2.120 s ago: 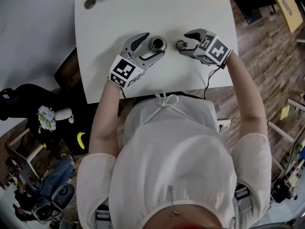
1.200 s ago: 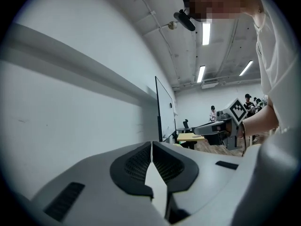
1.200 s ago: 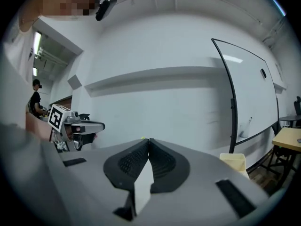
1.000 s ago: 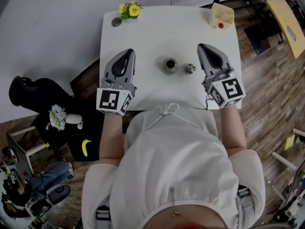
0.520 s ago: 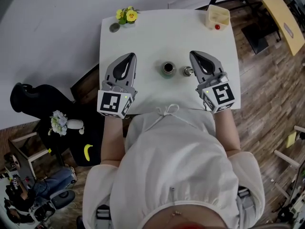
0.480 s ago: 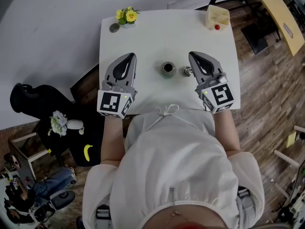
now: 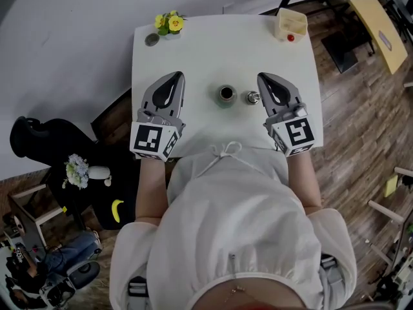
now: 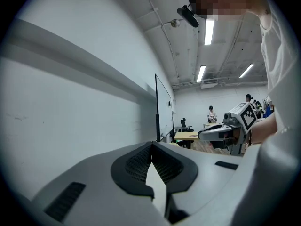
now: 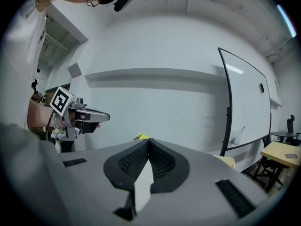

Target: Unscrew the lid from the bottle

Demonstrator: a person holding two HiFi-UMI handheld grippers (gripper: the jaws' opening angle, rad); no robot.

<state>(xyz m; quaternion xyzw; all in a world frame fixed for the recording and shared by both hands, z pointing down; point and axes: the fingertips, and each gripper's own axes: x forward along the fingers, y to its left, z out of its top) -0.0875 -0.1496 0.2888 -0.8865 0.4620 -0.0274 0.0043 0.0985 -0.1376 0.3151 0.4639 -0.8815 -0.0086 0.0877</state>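
The small dark bottle (image 7: 226,94) stands open-mouthed at the middle of the white table (image 7: 213,50). Its metal lid (image 7: 252,97) sits on the table just right of it, apart from it. My left gripper (image 7: 177,76) rests to the left of the bottle, shut and holding nothing. My right gripper (image 7: 262,77) lies just right of the lid, also shut and holding nothing. In the left gripper view the jaws (image 8: 151,146) meet with nothing between them, and the right gripper (image 8: 225,131) shows across the table. The right gripper view shows closed jaws (image 9: 147,144) too.
A small pot of yellow flowers (image 7: 166,22) and a round grey disc (image 7: 151,39) sit at the table's far left corner. A pale yellow box (image 7: 290,23) with a red thing is at the far right corner. A black chair (image 7: 39,141) stands left of the table.
Two seconds ago the left gripper stood open round the bottle and the right one was at the lid. Both have since drawn back to the sides and shut; the lid stays beside the bottle.
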